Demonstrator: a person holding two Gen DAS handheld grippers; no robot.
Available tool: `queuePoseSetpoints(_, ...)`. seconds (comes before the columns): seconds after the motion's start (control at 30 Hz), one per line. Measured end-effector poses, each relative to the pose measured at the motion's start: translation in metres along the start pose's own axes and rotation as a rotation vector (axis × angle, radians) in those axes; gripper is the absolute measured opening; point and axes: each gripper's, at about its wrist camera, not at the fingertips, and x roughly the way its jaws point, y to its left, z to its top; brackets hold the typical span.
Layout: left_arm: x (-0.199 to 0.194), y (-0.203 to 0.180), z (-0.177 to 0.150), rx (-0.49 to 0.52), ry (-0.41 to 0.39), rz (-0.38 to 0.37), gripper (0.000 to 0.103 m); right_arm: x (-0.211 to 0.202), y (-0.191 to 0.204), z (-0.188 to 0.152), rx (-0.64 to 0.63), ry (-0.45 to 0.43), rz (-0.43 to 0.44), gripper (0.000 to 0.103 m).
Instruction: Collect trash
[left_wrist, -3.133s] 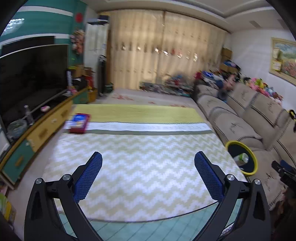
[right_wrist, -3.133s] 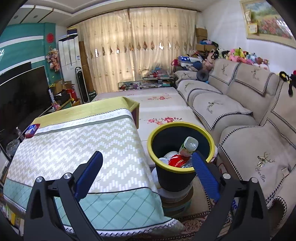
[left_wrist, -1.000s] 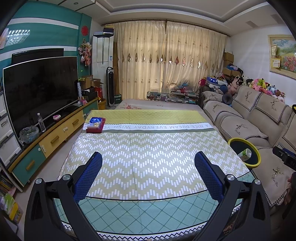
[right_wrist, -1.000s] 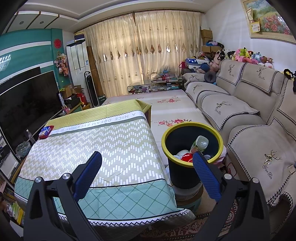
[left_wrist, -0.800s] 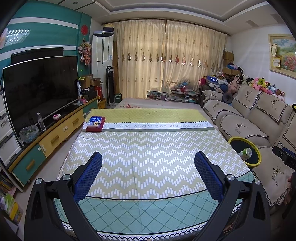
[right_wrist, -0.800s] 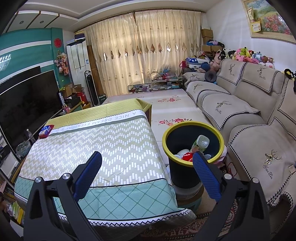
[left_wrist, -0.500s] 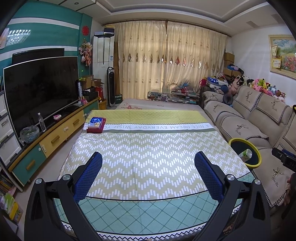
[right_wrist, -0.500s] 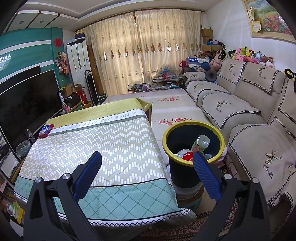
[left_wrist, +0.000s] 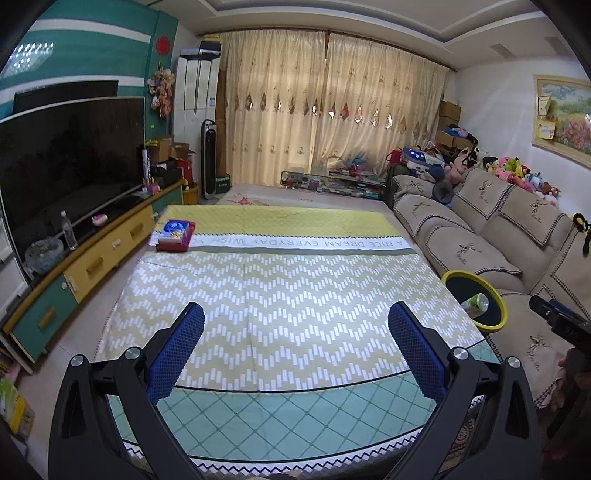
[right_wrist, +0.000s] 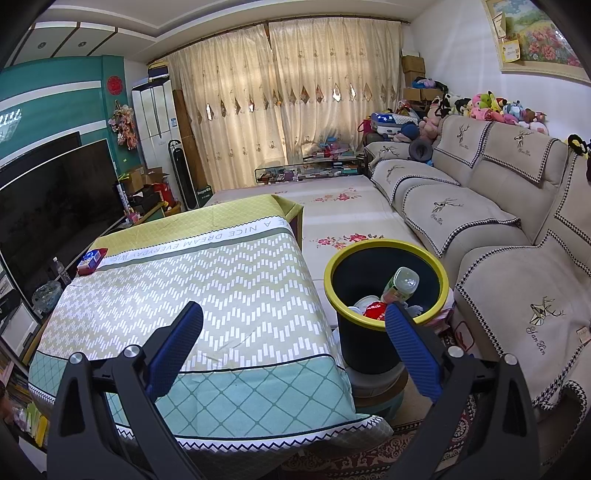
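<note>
A black trash bin with a yellow rim (right_wrist: 386, 254) stands on the floor between the table and the sofa; it also shows in the left wrist view (left_wrist: 474, 301). It holds a plastic bottle (right_wrist: 400, 282), a red wrapper (right_wrist: 373, 308) and white scraps. My left gripper (left_wrist: 295, 319) is open and empty above the near end of the table. My right gripper (right_wrist: 293, 317) is open and empty above the table's near right corner, its right finger just in front of the bin.
The table carries a zigzag cloth (left_wrist: 280, 295) with a red and blue box (left_wrist: 175, 236) at its far left. A beige sofa (right_wrist: 517, 266) runs along the right. A TV and low cabinet (left_wrist: 74, 254) stand at the left.
Since 3.1 s ago both grippers have pulled back and risen, so more of the table's near end shows. In the last second nothing has visibly moved.
</note>
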Motion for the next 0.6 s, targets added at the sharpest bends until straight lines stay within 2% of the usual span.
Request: queuePoseSetpoints(0.6, 0.0052, -0.0033, -0.0014, 0.015, 0.006, 0.028, 0.098, 0.0025, 0.0005, -0.0022, 0.0, 0.006, 0.001, 0.094)
